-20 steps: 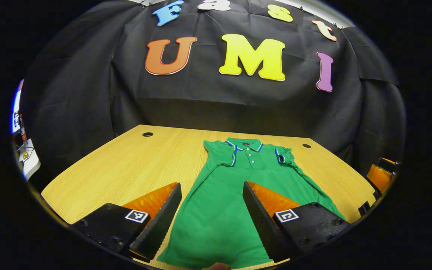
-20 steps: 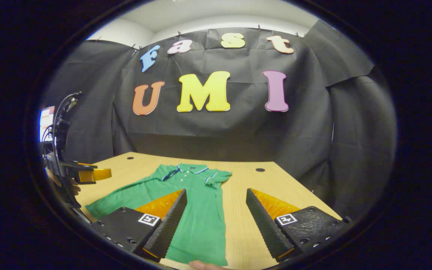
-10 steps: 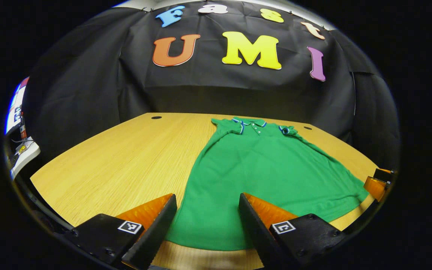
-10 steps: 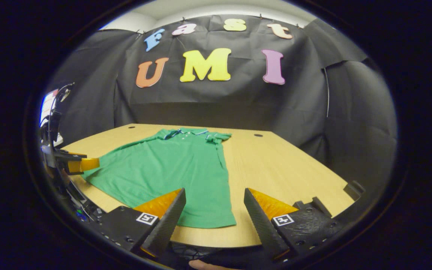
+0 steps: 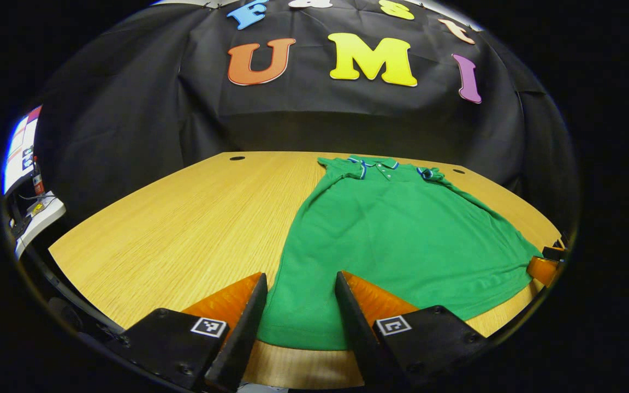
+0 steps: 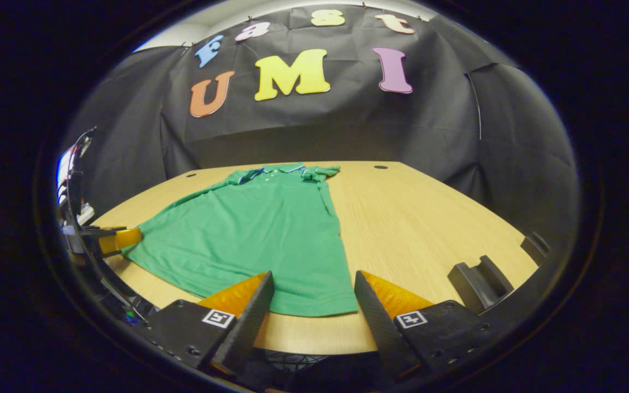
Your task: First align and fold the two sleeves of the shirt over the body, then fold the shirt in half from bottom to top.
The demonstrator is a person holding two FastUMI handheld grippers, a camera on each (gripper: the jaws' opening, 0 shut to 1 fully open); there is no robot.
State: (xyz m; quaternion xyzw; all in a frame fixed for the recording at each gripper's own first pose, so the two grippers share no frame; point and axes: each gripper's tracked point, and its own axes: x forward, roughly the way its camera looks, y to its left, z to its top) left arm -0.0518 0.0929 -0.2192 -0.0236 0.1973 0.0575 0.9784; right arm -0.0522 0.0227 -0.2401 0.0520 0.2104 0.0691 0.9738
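Green knit cloth, a polo shirt [image 5: 396, 229], lies flat on a pale wood-grain table [image 5: 183, 218], its collar [image 5: 374, 162] trimmed in blue and white at the far end and the hem toward the near edge. Both short sleeves sit close against the body near the collar, and the fabric shows faint ripples along its 3 o'clock side in the left gripper view. Two small round dark holes mark the table's far corners.

In the left gripper view, the left gripper [image 5: 298, 322] has its jaws parted, empty, the hem lying between and just beyond the serrated fingers at 12 o'clock; whether they touch the cloth cannot be told. The other gripper's tip shows at 3 o'clock beside the hem corner.

In the right gripper view, the right gripper [image 6: 312, 322] is likewise spread and empty, the shirt's [image 6: 254, 234] near corner between its fingers. A black bracket [image 6: 478, 281] sits on the table at 3 o'clock.
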